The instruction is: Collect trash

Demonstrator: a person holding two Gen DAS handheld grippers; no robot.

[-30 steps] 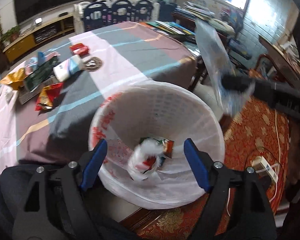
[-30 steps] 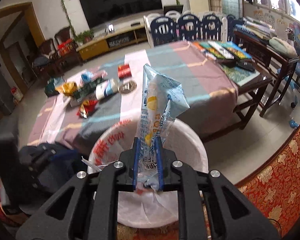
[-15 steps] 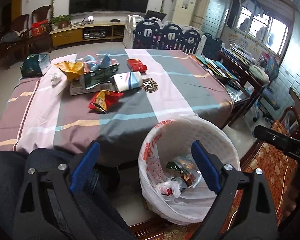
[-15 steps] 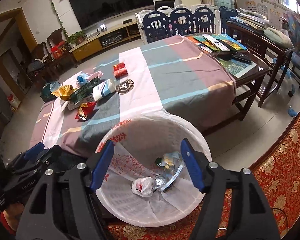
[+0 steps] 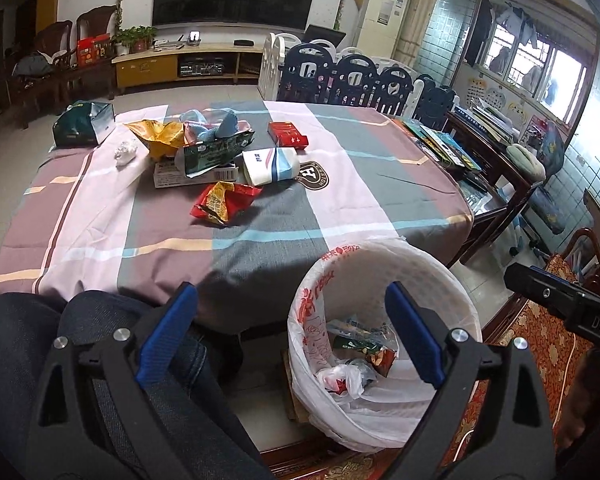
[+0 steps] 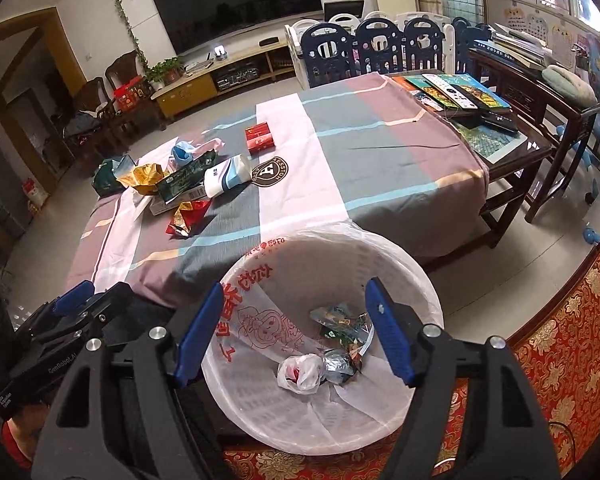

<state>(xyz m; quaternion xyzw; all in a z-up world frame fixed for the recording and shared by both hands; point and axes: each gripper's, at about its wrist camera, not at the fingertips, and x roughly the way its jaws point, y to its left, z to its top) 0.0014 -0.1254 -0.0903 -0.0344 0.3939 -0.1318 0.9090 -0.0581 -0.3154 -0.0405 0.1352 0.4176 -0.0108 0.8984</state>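
Left gripper (image 5: 290,286): jaws wide apart, nothing between the pads; points down over the near table edge, between the person's knees (image 5: 80,340) and the lined trash basket (image 5: 380,248). Right gripper (image 6: 295,285): jaws opening, nothing between them; hangs directly above the basket mouth, with dropped wrappers (image 6: 340,332) and a knotted white bag (image 6: 300,372) lying on the basket floor below.

Remaining trash: clustered on the striped tablecloth (image 5: 340,208), ahead of both grippers and toward the left. Nearest piece: red snack wrapper (image 5: 224,204), alone, just in front of the main heap. Behind it, touching or overlapping: a white-and-blue tissue pack (image 5: 270,166), a green packet (image 5: 216,152) on a flat carton, a gold wrapper (image 5: 160,136). Apart from the heap: a red box (image 5: 288,135) beyond, a crumpled white tissue (image 5: 125,150) and a dark green bag (image 5: 82,122) at far left.

Governing relation: heap up and left of the left gripper, well apart from the right one, which sits on the basket's side. Left hand judged the nearer, hence the likelier for the next pick. Long axis of the red wrapper: slanted from lower left to upper right in the left view, so probably calls for a slight wrist roll to set the pads across its short width.
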